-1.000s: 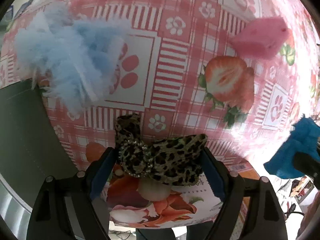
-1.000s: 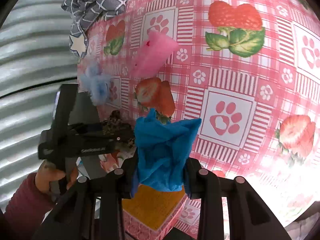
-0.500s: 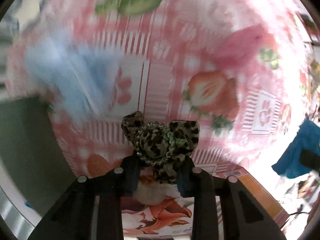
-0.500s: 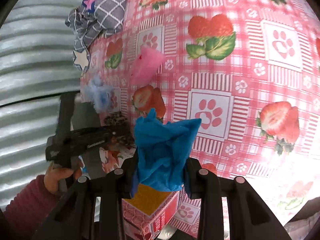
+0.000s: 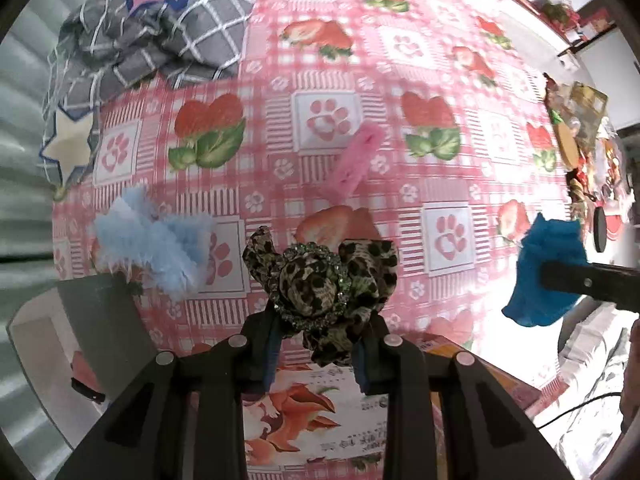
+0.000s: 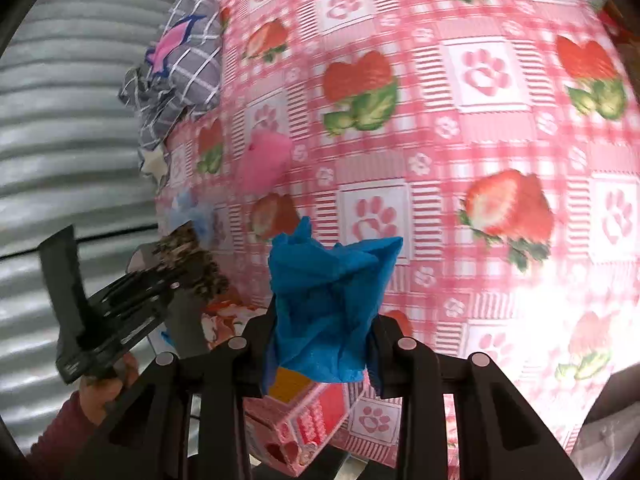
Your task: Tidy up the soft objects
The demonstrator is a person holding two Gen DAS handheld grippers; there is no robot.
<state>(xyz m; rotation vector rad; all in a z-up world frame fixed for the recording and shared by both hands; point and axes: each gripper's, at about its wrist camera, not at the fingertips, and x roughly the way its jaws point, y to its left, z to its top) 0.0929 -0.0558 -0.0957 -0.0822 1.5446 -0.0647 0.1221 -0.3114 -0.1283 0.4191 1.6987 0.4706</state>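
My left gripper (image 5: pixel 318 344) is shut on a leopard-print fabric bow (image 5: pixel 320 280) and holds it above the near table edge. My right gripper (image 6: pixel 320 344) is shut on a crumpled blue cloth (image 6: pixel 328 300), which also shows at the right of the left wrist view (image 5: pixel 544 276). A fluffy light-blue piece (image 5: pixel 156 244) lies on the pink strawberry tablecloth (image 5: pixel 400 80) to the left of the bow. A pink fuzzy piece (image 5: pixel 358 160) lies further back on the cloth. The left gripper with the bow shows in the right wrist view (image 6: pixel 188 260).
A grey checked fabric with a pink star (image 5: pixel 152 32) is heaped at the far left corner. A printed box (image 5: pixel 304 404) sits under my left gripper, and a pink box (image 6: pixel 304 420) under my right. Corrugated metal wall (image 6: pixel 72 120) runs along the left. Clutter (image 5: pixel 584 152) stands at the far right.
The left gripper closed on the leopard bow and lifted it back from the table. The right gripper kept its hold on the blue cloth and shifted a little.
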